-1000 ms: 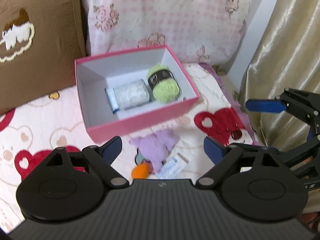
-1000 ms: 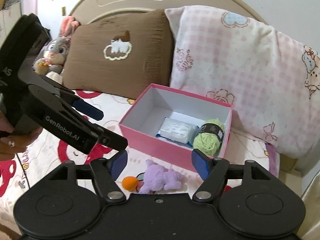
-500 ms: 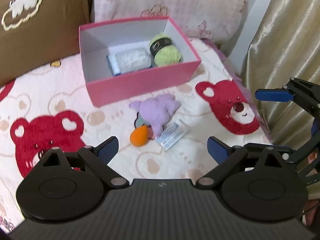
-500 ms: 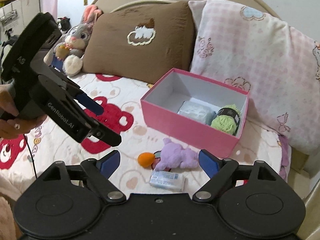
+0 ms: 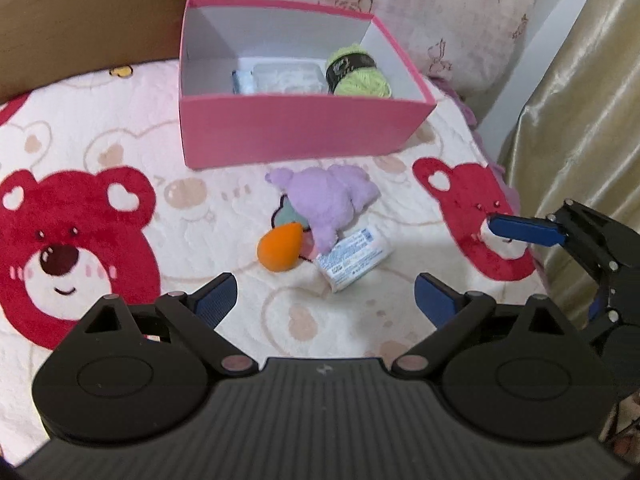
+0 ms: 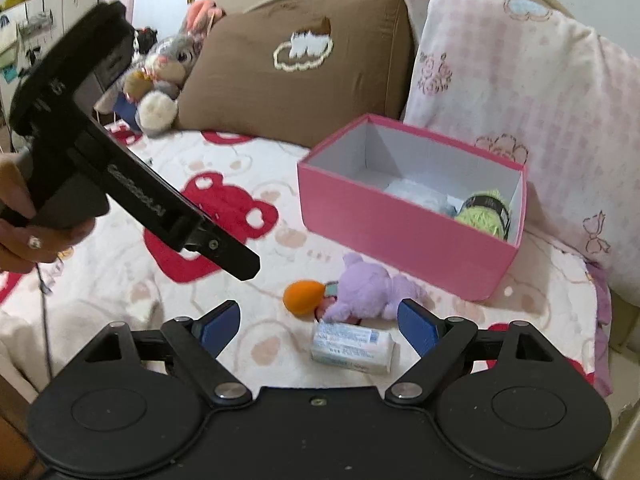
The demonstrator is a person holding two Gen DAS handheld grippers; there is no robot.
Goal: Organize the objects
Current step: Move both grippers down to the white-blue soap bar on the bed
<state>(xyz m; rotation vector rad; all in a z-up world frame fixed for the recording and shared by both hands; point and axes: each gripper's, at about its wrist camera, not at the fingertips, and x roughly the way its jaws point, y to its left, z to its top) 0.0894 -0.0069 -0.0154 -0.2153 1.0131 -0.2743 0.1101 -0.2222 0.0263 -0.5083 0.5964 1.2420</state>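
Note:
A pink open box [image 5: 304, 132] [image 6: 400, 236] stands on the bear-print blanket. It holds green yarn [image 5: 360, 76] [image 6: 486, 212] and a clear packet [image 5: 288, 78]. In front of it lie a purple plush [image 5: 328, 200] [image 6: 368, 288], an orange egg-shaped sponge [image 5: 280, 248] [image 6: 304, 296] and a white tissue pack [image 5: 354, 258] [image 6: 352, 346]. My left gripper [image 5: 326, 300] hangs open just short of these three, nothing between its fingers. My right gripper [image 6: 319, 320] is open too, above the tissue pack, near the bed's right side.
A brown pillow [image 6: 296, 80] and a pink checked pillow [image 6: 520, 80] lean behind the box. A grey bunny plush [image 6: 164, 76] sits far left. A gold curtain [image 5: 580, 120] hangs past the bed's right edge. A hand [image 6: 24, 236] holds the left gripper's body.
Both grippers have sunk toward the blanket and their jaws have spread wider. The plush, sponge and tissue pack now sit larger and closer in both views.

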